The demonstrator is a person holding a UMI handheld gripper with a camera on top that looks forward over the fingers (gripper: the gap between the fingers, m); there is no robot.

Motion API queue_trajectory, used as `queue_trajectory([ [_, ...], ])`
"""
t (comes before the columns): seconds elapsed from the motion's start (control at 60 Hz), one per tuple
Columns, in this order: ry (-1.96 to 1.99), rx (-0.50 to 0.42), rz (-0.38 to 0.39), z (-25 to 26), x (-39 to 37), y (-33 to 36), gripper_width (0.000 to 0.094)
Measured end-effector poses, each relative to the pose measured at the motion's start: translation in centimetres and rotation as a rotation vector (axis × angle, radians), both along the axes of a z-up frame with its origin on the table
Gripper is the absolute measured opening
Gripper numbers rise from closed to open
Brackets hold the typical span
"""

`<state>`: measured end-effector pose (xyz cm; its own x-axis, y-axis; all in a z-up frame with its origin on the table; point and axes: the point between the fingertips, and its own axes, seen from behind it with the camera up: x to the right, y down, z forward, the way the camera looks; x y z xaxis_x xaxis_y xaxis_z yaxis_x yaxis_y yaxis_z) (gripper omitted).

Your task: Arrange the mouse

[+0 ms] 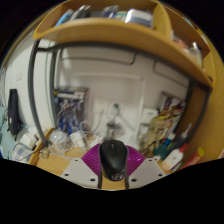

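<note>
Black mouse point(114, 158): sitting btwn the two fingers, nose pointing away from the gripper, tail end hidden at the bottom where the view cuts off.
Mouse detail: glossy top, scroll wheel showing as a thin line near the front; thin cable seems to be running fwd from the nose toward the back of the desk, hard to be sure.
Gripper point(114, 166): fingers are straddling the mouse, one each side, jaws spread about as wide as the mouse body.
Pads point(95, 160): magenta, showing on both sides of the mouse, looking like they're pressing right up against its flanks; no gap visible either side.
Finger tips: pale grey angled pieces sticking out left and right below the pads.
Desk point(62, 163): light wood surface, mouse looks to be resting low over it; can't tell if it's touching or lifted.
Clutter left point(28, 143): pale crumpled bags/wrappers piling up beyond the left finger, near the wall.
Clutter right point(168, 128): colourful boxes and packets leaning together beyond the right finger, well apart from the mouse.
Shelf point(100, 32): wooden shelf curving overhead, holding assorted items, too small to ID.
Wall point(120, 85): white, behind the desk; small dark object standing at its foot, straight ahead of the mouse.
</note>
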<state>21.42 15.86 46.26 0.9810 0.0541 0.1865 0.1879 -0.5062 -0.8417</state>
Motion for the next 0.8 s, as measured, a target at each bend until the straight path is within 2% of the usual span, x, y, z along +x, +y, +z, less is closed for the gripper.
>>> queue_trajectory([
  [0.067,-0.029,0.052,-0.034,4.6,4.8,0.0,0.0302],
  [0.2,-0.058,0.064,-0.102,4.7,14.8,-0.4,0.0301],
  [0.317,-0.058,-0.016,-0.138,-0.5,22.3,-2.2,0.0301],
  [0.433,-0.022,-0.12,-0.141,-8.3,27.2,-4.3,0.03],
  [0.617,0.031,-0.29,-0.117,-19.7,29.8,-7.2,0.0298],
  [0.767,0.069,-0.362,-0.103,-24.9,29.8,-8.5,0.0303],
  [0.8,0.069,-0.381,-0.096,-25.8,29.6,-8.8,0.0337],
])
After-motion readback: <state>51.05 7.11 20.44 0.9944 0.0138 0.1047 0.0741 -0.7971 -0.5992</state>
